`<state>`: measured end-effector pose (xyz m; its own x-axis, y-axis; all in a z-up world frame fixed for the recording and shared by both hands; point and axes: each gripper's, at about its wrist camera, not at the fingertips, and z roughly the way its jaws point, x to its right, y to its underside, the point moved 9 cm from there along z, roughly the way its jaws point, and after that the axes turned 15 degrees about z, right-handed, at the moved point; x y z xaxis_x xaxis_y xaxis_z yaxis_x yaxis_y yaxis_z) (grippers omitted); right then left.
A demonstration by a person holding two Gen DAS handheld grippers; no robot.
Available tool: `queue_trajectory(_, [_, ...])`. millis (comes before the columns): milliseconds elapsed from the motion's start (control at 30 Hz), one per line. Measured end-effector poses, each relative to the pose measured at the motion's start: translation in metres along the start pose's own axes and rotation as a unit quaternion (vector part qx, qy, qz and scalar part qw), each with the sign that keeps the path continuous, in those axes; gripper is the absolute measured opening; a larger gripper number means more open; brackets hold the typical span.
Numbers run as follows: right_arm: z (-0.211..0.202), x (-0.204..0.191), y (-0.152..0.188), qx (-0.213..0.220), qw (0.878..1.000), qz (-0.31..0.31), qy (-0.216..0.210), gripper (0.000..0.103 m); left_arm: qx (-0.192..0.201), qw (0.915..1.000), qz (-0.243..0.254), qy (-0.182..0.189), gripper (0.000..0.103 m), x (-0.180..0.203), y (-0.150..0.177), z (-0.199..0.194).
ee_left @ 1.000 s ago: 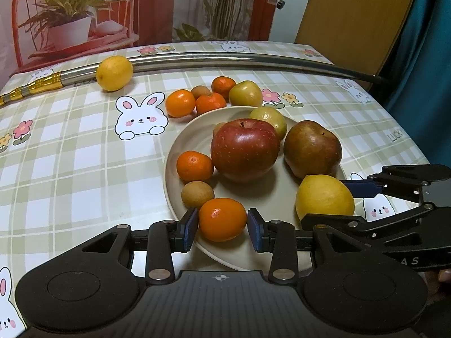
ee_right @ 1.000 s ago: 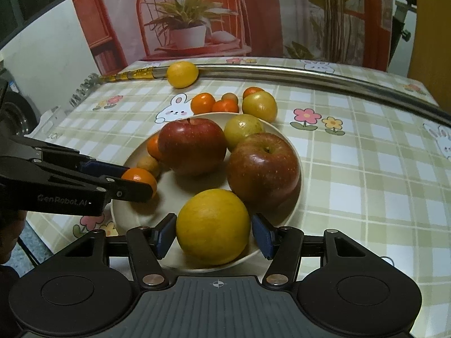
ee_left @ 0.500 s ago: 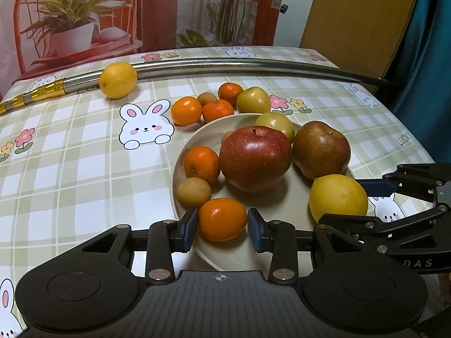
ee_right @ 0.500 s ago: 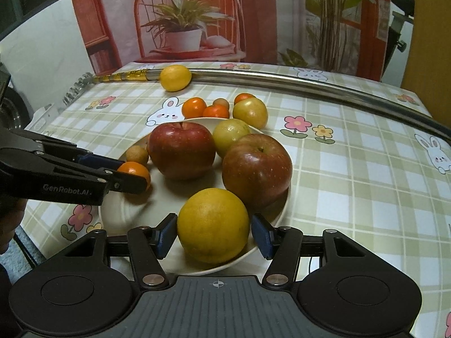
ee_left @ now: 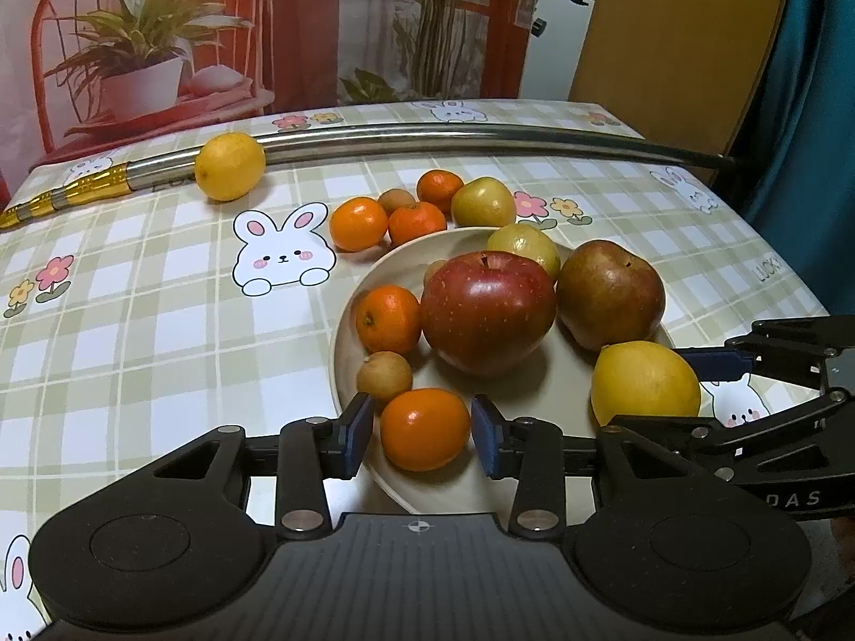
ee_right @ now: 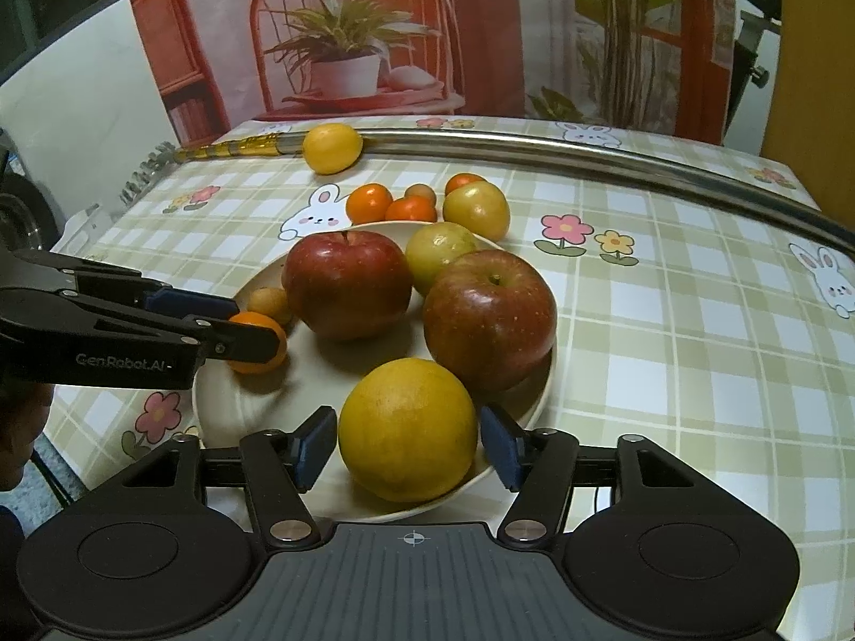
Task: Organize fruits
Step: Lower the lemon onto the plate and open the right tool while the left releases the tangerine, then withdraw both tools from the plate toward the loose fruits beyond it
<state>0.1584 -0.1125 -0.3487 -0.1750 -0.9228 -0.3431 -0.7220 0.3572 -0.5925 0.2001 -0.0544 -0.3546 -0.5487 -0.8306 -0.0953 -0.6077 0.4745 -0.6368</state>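
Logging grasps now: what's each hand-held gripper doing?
Left hand-held gripper: open around a tangerine.
Right hand-held gripper: open around a lemon.

Both claws (ee_left: 419,427) (ee_right: 409,440) parted, level.

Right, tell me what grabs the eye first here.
The beige plate piled with fruit, two big red apples at its middle. The left gripper brackets a small orange at the plate's near edge, the right gripper a big yellow citrus. Behind, a lemon rests against a long metal pole.
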Motion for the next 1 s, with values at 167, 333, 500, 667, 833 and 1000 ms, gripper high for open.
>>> queue_trajectory(167, [-0.001, -0.005, 0.001, 0.003, 1.000, -0.012, 0.000, 0.059, 0.018, 0.9998, -0.008, 0.000, 0.051, 0.003, 0.001, -0.009])
queue_trajectory(333, [-0.002, -0.006, 0.000, 0.009, 1.000, -0.009, -0.001, 0.060, 0.024, 0.9995, -0.021, -0.004, 0.051, 0.000, 0.003, -0.015])
queue_trajectory(500, [-0.005, -0.006, -0.002, 0.017, 1.000, -0.008, -0.003, 0.060, 0.031, 0.9992, -0.025, -0.012, 0.051, -0.002, 0.002, -0.019])
queue_trajectory(667, [-0.007, -0.008, -0.004, 0.024, 1.000, -0.012, -0.006, 0.060, 0.034, 0.9988, -0.030, -0.018, 0.051, -0.005, 0.003, -0.022])
queue_trajectory(833, [-0.008, -0.008, -0.005, 0.027, 1.000, -0.011, -0.005, 0.060, 0.032, 0.9987, -0.036, -0.019, 0.051, -0.007, 0.004, -0.021])
queue_trajectory(1000, [-0.010, -0.010, -0.007, 0.034, 0.999, -0.014, -0.006, 0.060, 0.034, 0.9986, -0.035, -0.021, 0.051, -0.007, 0.004, -0.022])
